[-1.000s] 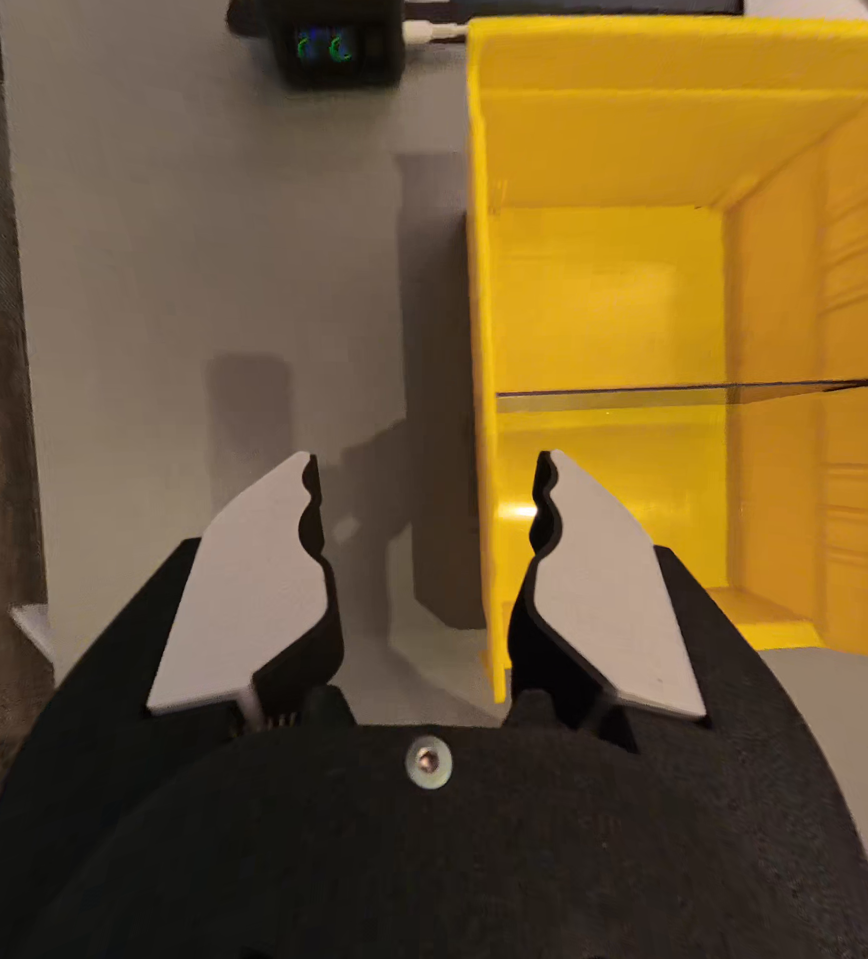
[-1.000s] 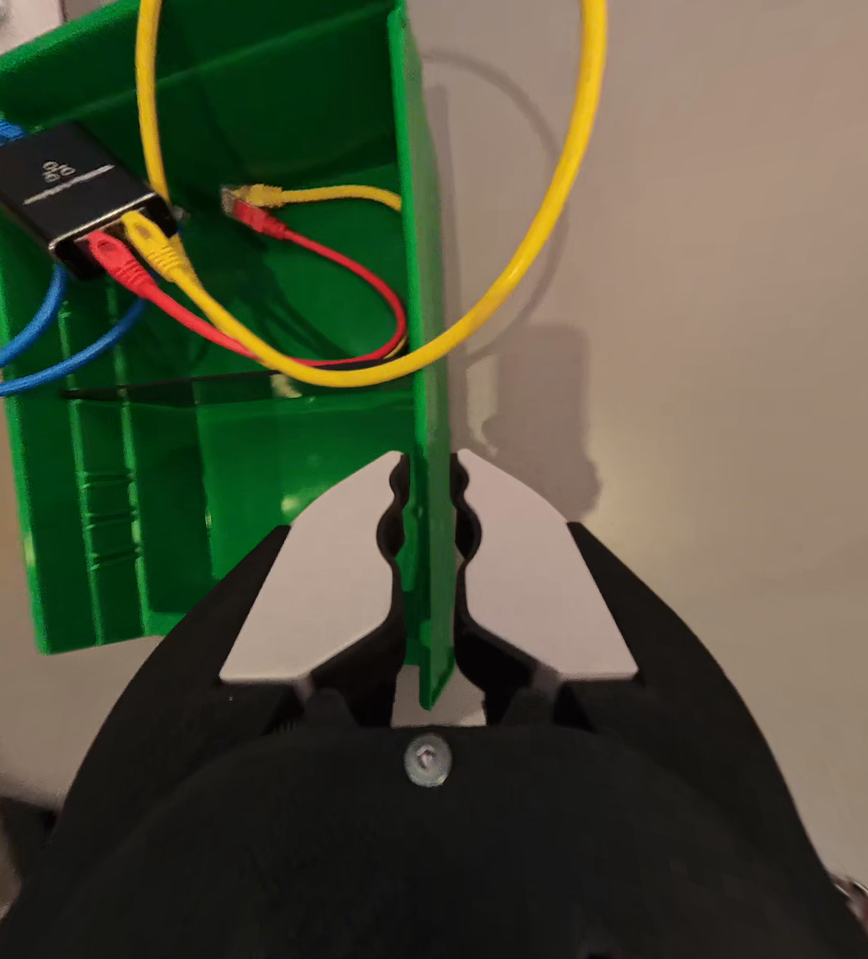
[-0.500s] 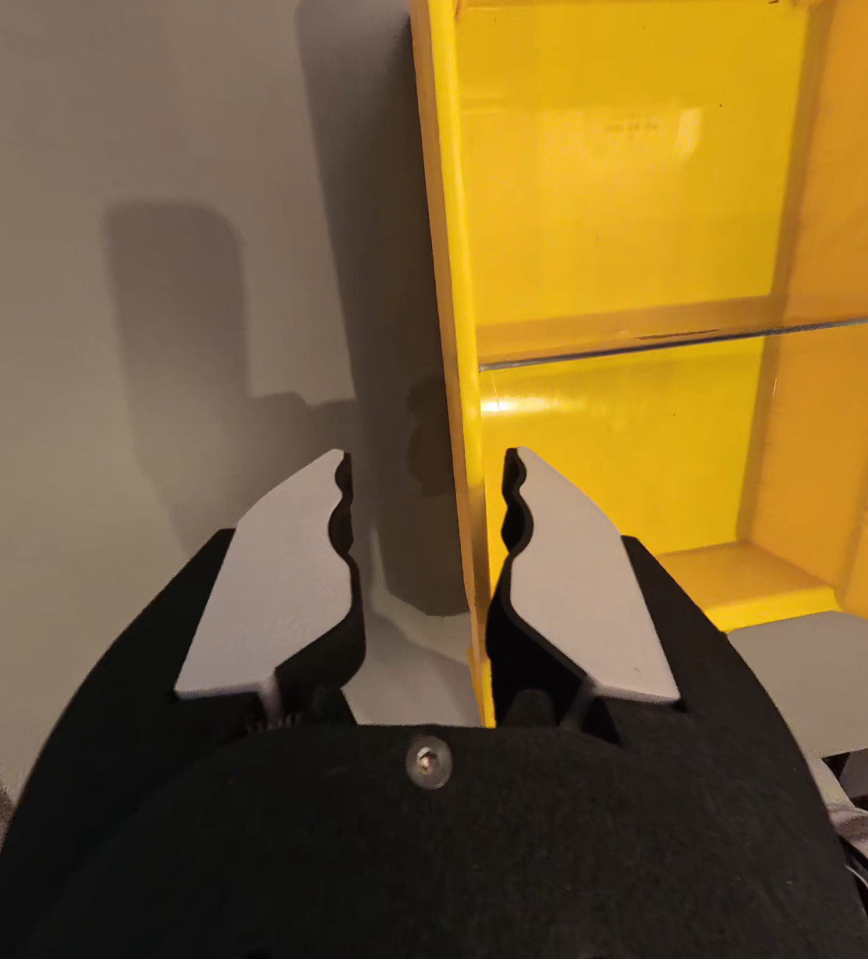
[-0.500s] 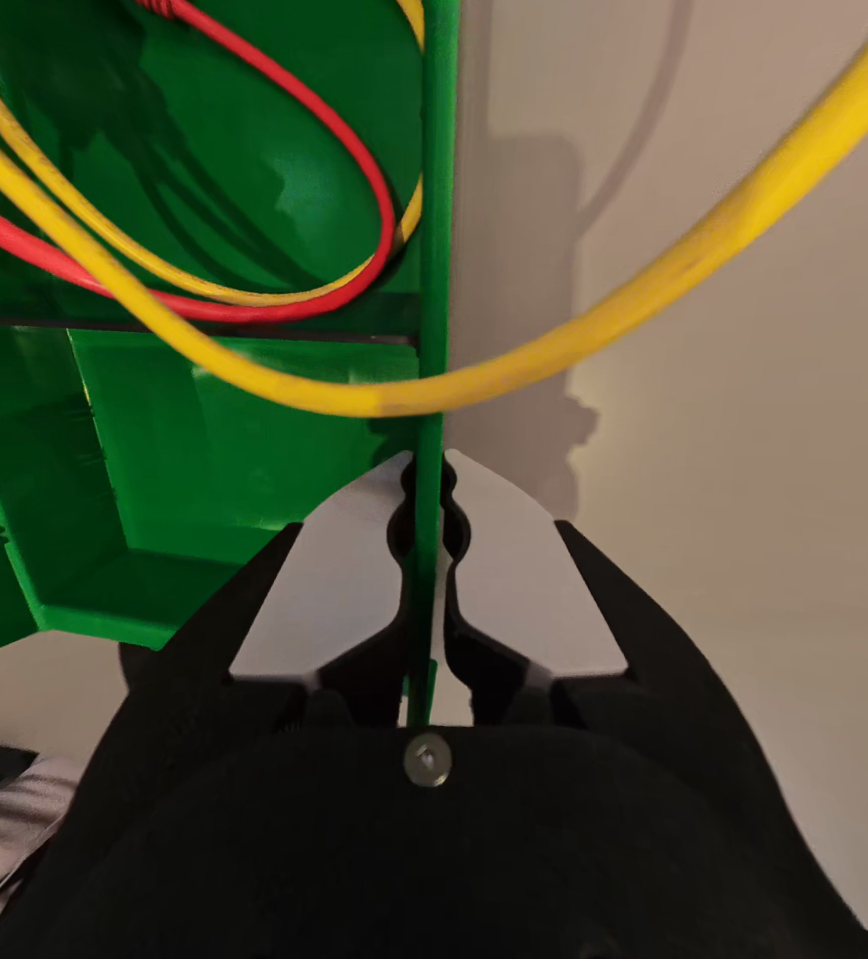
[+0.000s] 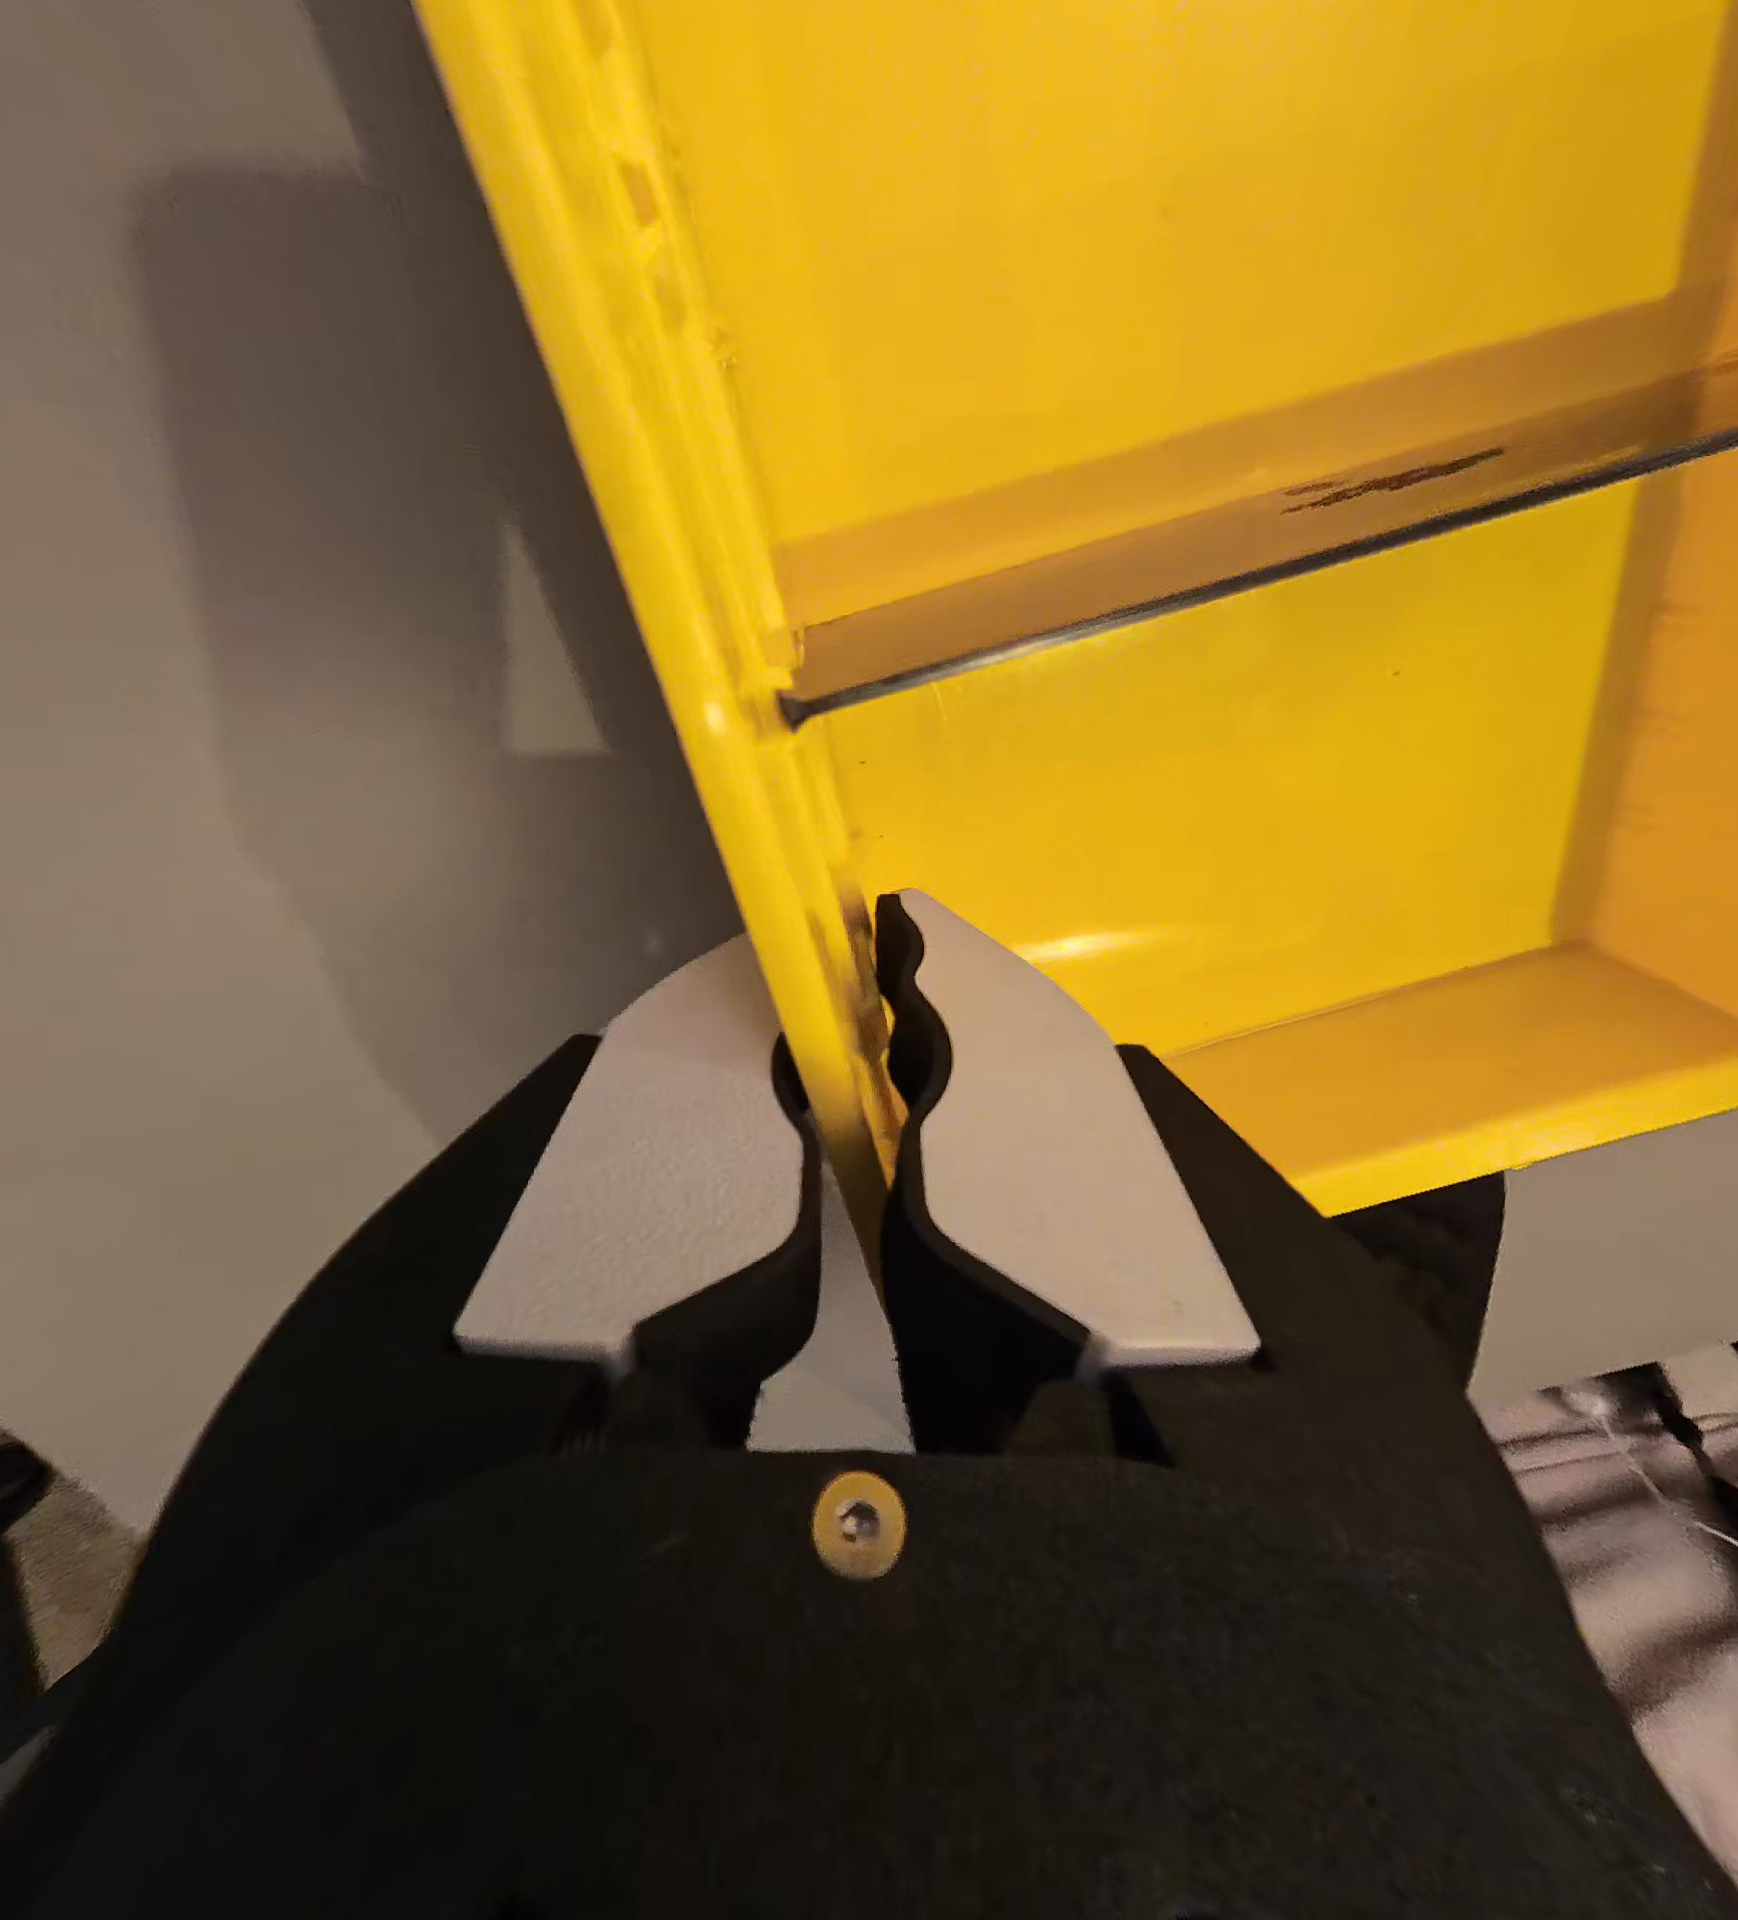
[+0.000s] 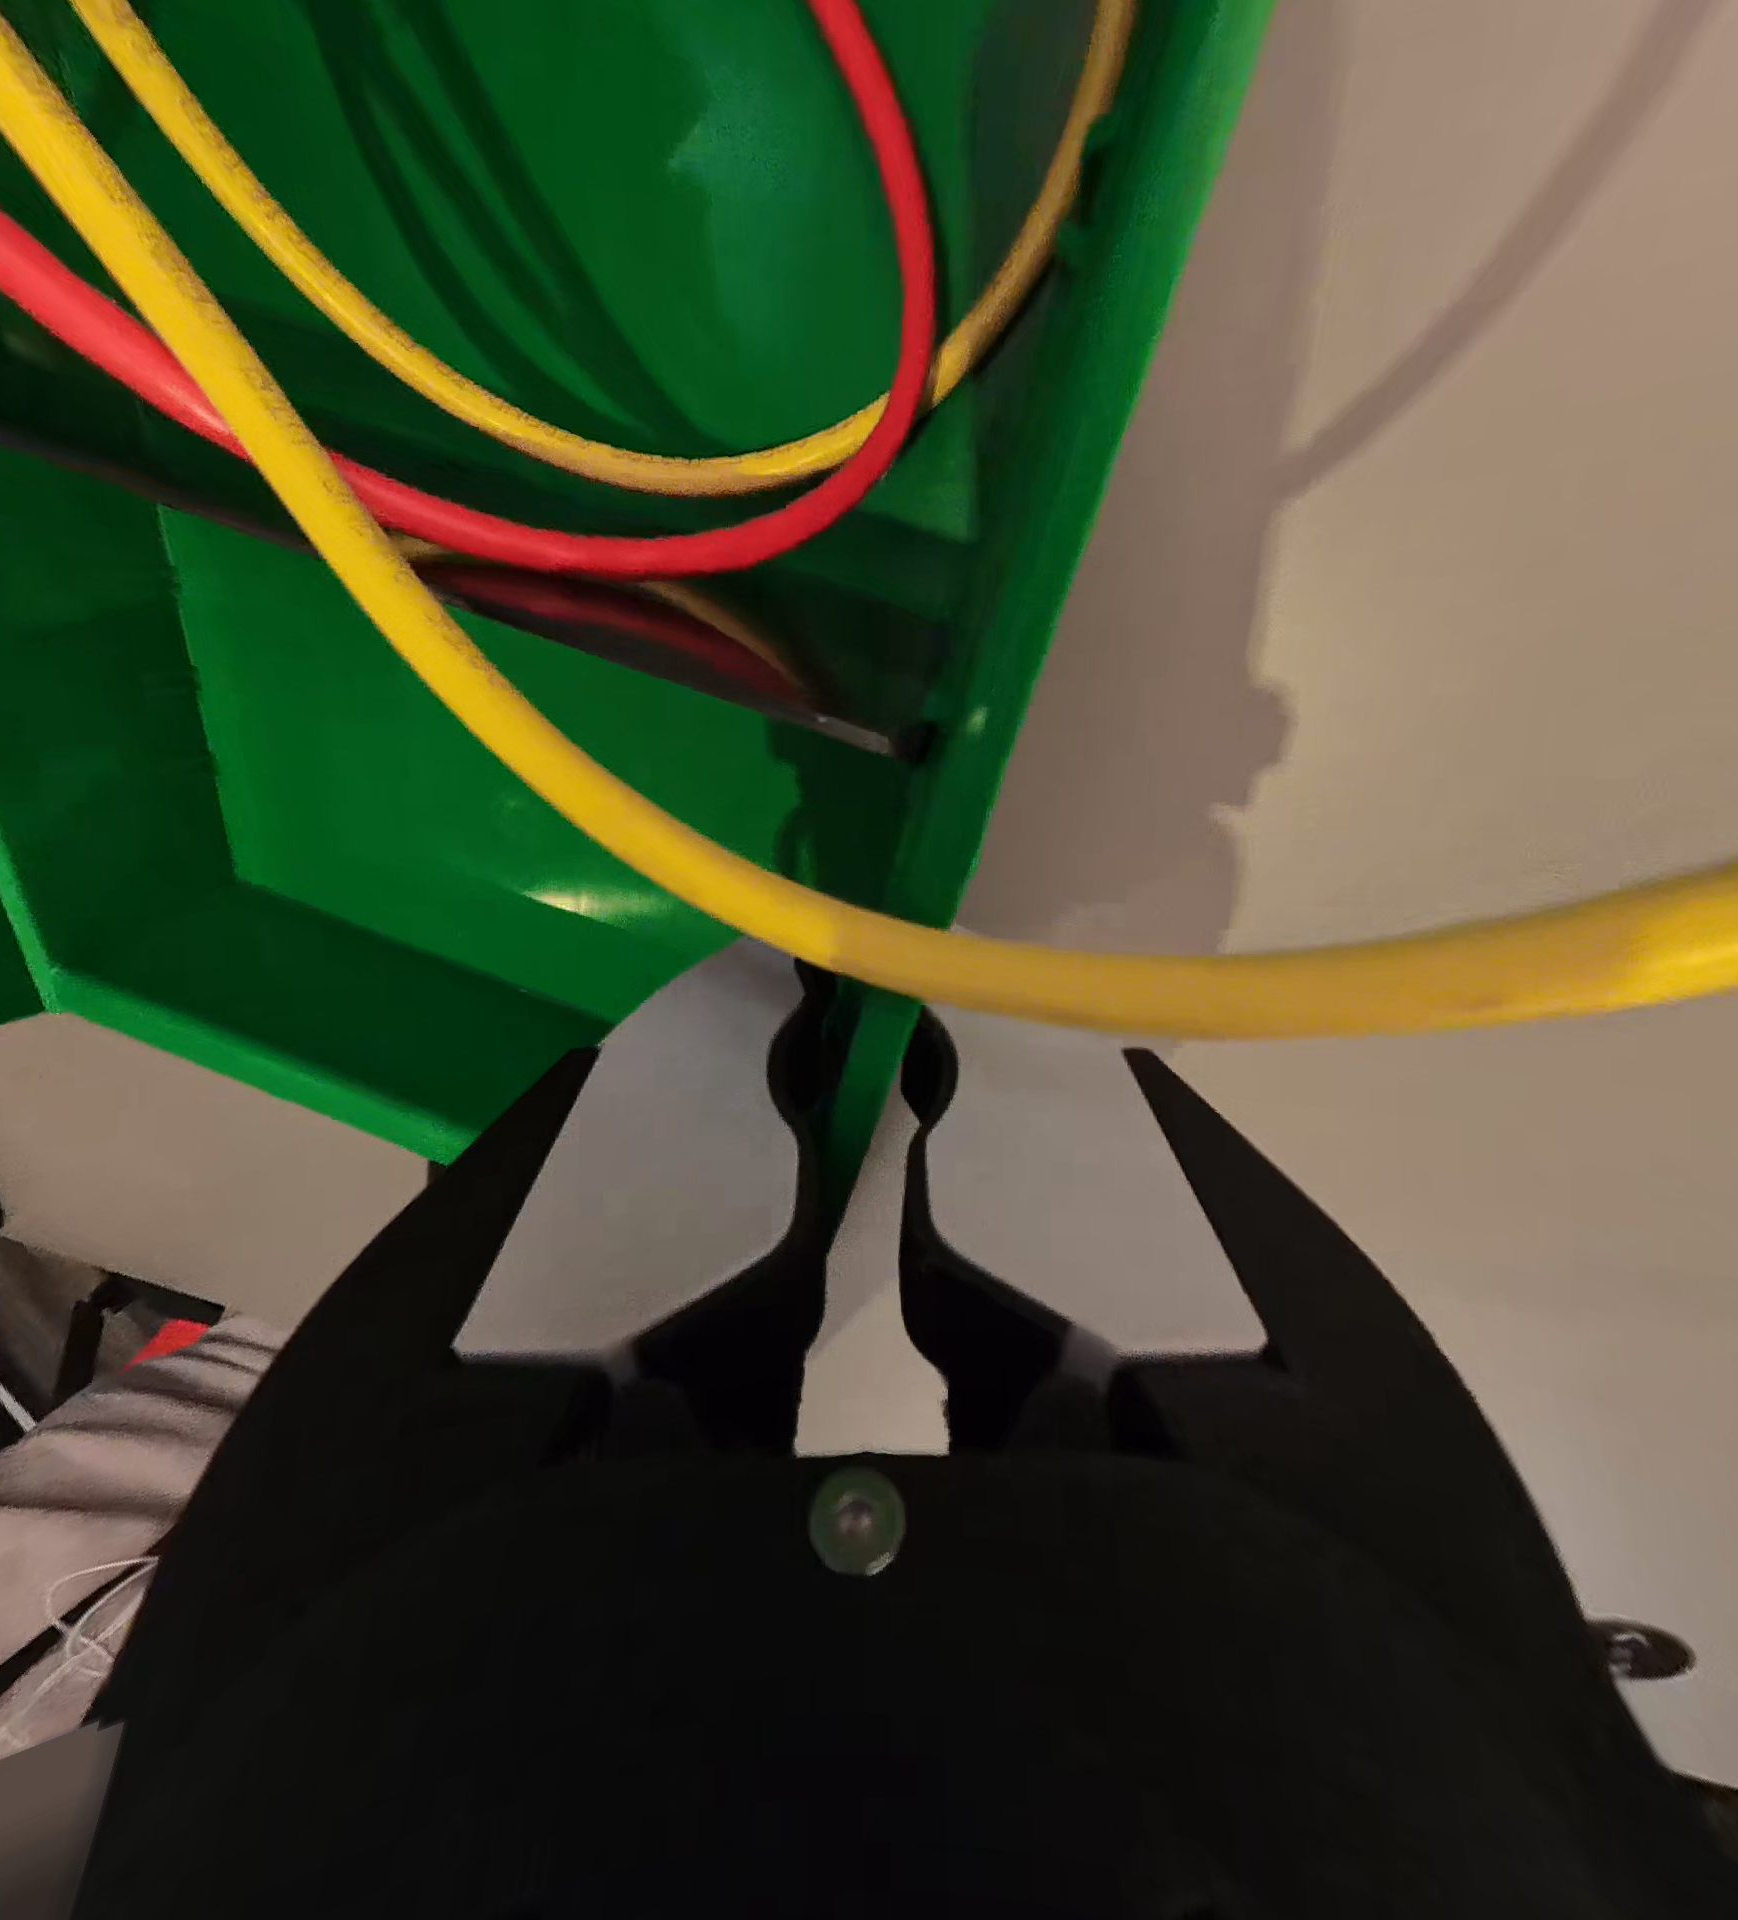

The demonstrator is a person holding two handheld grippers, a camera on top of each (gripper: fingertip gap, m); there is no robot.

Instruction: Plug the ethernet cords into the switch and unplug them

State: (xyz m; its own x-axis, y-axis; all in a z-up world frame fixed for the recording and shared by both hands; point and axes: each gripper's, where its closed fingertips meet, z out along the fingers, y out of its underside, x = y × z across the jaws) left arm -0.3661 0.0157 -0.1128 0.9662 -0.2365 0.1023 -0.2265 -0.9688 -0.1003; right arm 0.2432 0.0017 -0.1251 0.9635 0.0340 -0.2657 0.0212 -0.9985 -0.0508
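Note:
My left gripper (image 5: 829, 956) is shut on the left wall of an empty yellow bin (image 5: 1208, 312), near its front corner. The bin looks tilted in the view. My right gripper (image 6: 860, 997) is shut on the right wall of a green bin (image 6: 1041, 727). Yellow cords (image 6: 491, 675) and a red cord (image 6: 875, 343) loop inside the green bin, and one yellow cord (image 6: 1364, 971) arcs over its wall just above my fingertips. The switch is out of view.
A clear divider (image 5: 1260, 582) crosses the yellow bin and a dark one (image 6: 636, 655) crosses the green bin. Both bins are over a pale table (image 5: 169, 727). Grey cloth (image 5: 1623, 1558) lies beyond the table's near edge. Tip to tip, the grippers are about 60 cm apart.
My left gripper closed from open onto the yellow bin's left wall, and the bin now looks tilted. My right gripper kept its hold on the green bin wall; the bin now appears closer and tilted.

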